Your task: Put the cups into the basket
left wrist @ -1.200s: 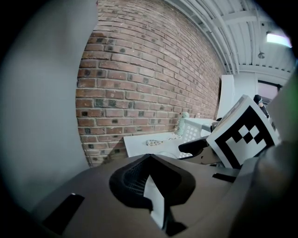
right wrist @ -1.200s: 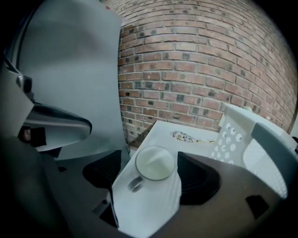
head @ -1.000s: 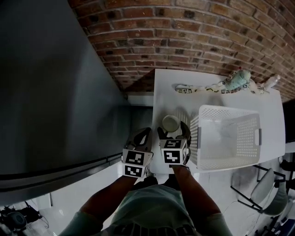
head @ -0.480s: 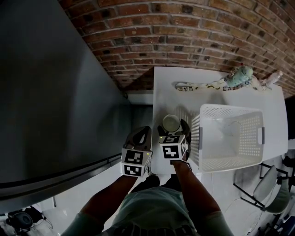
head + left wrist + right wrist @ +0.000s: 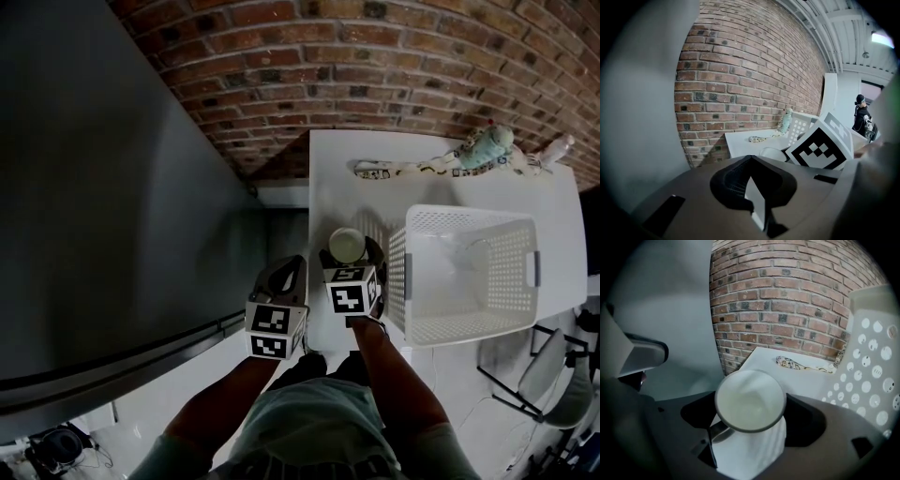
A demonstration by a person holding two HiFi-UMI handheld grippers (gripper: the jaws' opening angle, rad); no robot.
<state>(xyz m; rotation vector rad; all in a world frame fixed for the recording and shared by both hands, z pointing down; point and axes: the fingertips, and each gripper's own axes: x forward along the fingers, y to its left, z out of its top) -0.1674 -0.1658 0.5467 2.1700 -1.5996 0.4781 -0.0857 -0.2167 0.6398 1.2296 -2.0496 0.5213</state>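
A white cup (image 5: 347, 245) stands upright between the jaws of my right gripper (image 5: 351, 266), which is shut on it at the near left part of the white table (image 5: 342, 187). In the right gripper view the cup's (image 5: 750, 401) open mouth faces the camera, its body squeezed between the two dark jaws of my right gripper (image 5: 751, 427). The white perforated basket (image 5: 464, 217) sits just right of the cup, its wall (image 5: 876, 333) close by. My left gripper (image 5: 284, 277) hangs off the table's left edge, shut with nothing in it (image 5: 752, 187).
A patterned strap (image 5: 403, 169) and a pale green object (image 5: 487, 147) lie at the table's far edge against the brick wall (image 5: 375, 66). A grey panel (image 5: 112, 187) fills the left. A chair (image 5: 553, 375) stands at lower right.
My right gripper has edged slightly forward with the cup in it. The left gripper has hardly moved.
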